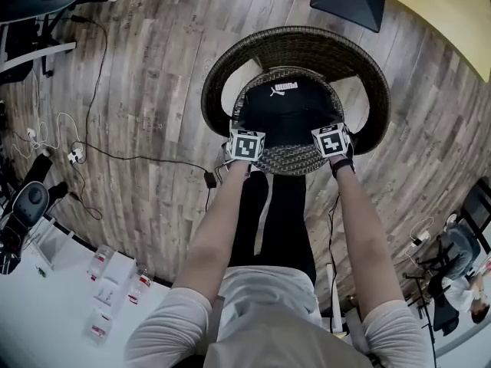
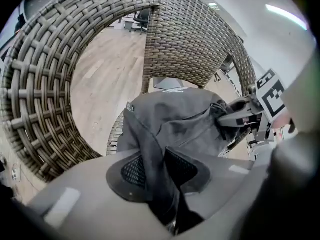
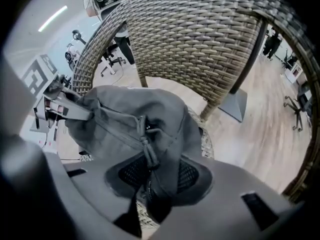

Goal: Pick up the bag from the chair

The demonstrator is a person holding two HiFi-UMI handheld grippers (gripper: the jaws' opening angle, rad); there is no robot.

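Wooden plank flooring point(image 1: 146, 75) surrounded a round woven wicker chair point(image 1: 368, 75), on whose seat lay a soft black fabric bag point(image 1: 288, 110) with a white logo. The left gripper point(image 2: 157, 176) pinched a crumpled fold of it, and the right gripper point(image 3: 152, 179) clamped cloth beside a knotted zip cord point(image 3: 145, 144).

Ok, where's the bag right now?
In the head view the black bag is centre frame over the seat of the wicker chair, between the left gripper and right gripper, each shut on its fabric.
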